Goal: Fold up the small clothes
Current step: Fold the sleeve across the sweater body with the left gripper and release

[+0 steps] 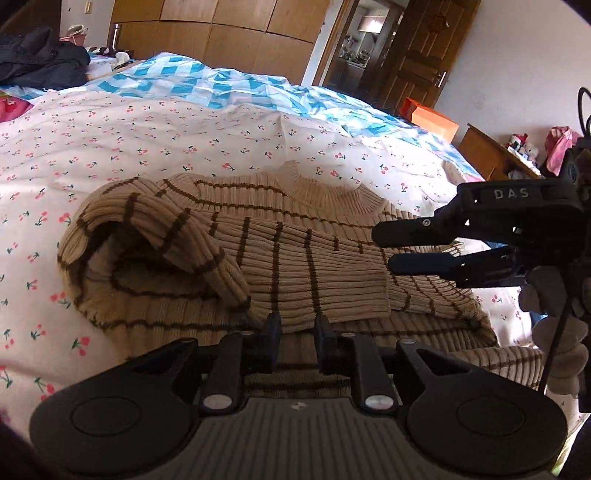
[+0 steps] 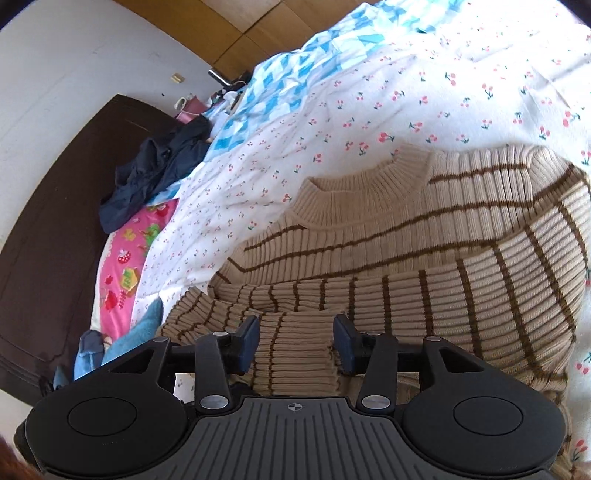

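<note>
Left wrist view shows a beige sweater [image 1: 258, 254] with thin brown stripes lying on a bed [image 1: 92, 147]. The bed is covered by a white sheet with small cherries, and farther back by a blue and white quilt [image 1: 207, 81]. The sweater is partly folded: one sleeve [image 1: 155, 236] is bent over the body on the left side, and the other sleeve lies across the body toward the right. The round collar [image 1: 332, 192] points to the far side of the bed.

The left claw [image 1: 296, 334] is low over the near edge of the sweater. Its two fingers stand a little apart, a narrow gap, and no cloth is pinched between them. The right claw [image 1: 382, 249] comes in from the right, just beside the cuff of the sleeve. Its fingers are apart and nothing is held there.

In the right wrist view, the right claw [image 2: 297, 341] is open at middle width, and the ribbed cuff [image 2: 295, 350] lies between the fingers. Whether the pads touch the cloth cannot be told. The collar [image 2: 362, 195] is seen beyond the cuff.

Behind the bed there is a wooden wardrobe [image 1: 214, 33], a brown door [image 1: 424, 51] and an orange box [image 1: 432, 122]. A dark garment [image 2: 159, 166] lies at the head of the bed, near a pink cloth [image 2: 125, 266].
</note>
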